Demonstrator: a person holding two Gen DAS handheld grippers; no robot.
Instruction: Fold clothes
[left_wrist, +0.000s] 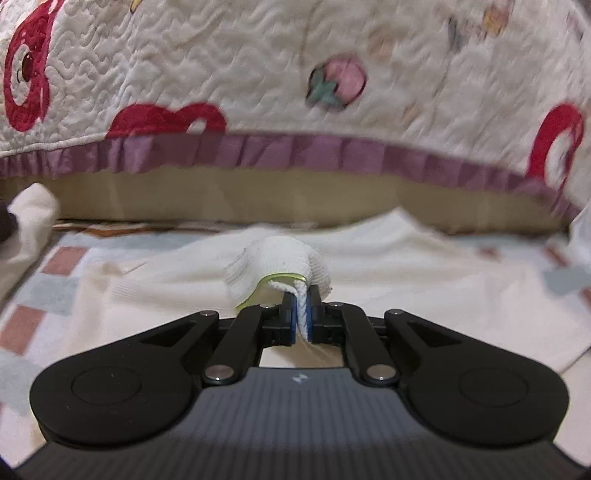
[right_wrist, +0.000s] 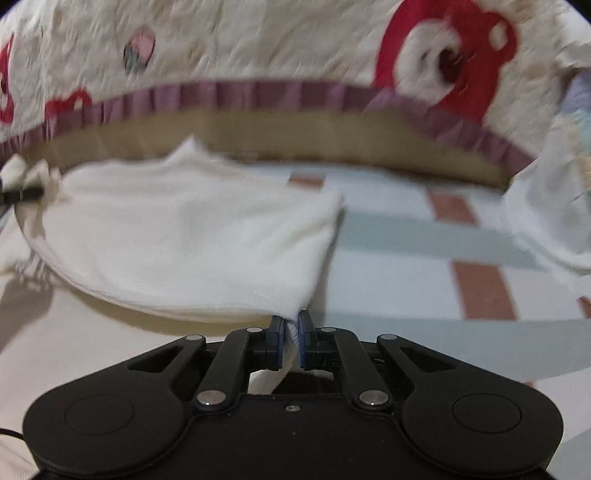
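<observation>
Left gripper (left_wrist: 302, 314) & right gripper (right_wrist: 291, 338) both clamped on edges of white top (right_wrist: 177, 236), lying on checked mat (right_wrist: 406, 258) w/ bare mat to its right; quilt (right_wrist: 258, 44) w/ purple frill hangs just behind

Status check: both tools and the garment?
Left tool shut on white knit garment. Right tool shut on its corner. Nothing in the way on checked mat.

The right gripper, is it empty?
No, the right gripper is shut on a corner of the white garment, with cloth pinched between its blue-padded fingers.
</observation>
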